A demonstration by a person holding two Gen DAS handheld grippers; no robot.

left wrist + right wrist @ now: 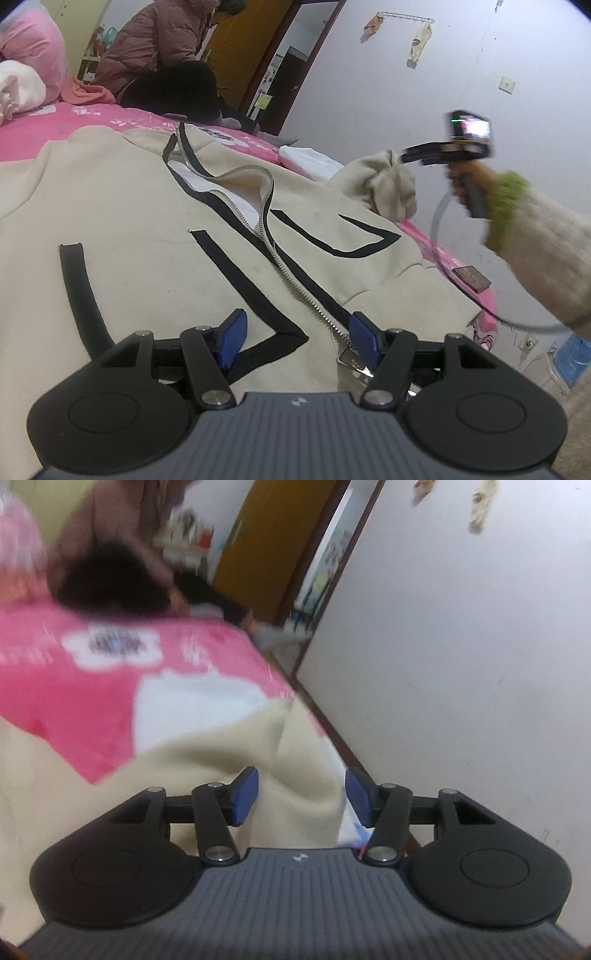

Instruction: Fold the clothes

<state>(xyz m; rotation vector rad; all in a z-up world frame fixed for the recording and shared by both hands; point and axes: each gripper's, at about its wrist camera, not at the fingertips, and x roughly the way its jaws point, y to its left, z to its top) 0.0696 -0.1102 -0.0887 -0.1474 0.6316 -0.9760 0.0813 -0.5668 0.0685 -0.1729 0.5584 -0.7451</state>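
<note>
Left tool: the left tool (295, 338) is closest, low over the bottom edge of the jacket. Its blue pads (232, 338) are spread wide and hold nothing.
Zipper end: the metal zipper pull (351, 360) lies just by the right pad.
Jacket: the cream jacket (129, 229) with black stripes lies flat on the bed, front up. Its zipper (284, 273) is partly open near the top.
Right tool: the right tool (301, 797) has its pads spread too, with a fold of cream cloth (295, 775) between them. The pads are not squeezing it.
Sleeve: in the left view a bunched cream sleeve (384, 184) is lifted off the bed, right at the tip of the right tool (417, 153). That part is blurry.
Bed: the pink bed cover (74, 686) has white flowers.
Person: far back, a person in a puffy coat (159, 40) sits on the bed.
</note>
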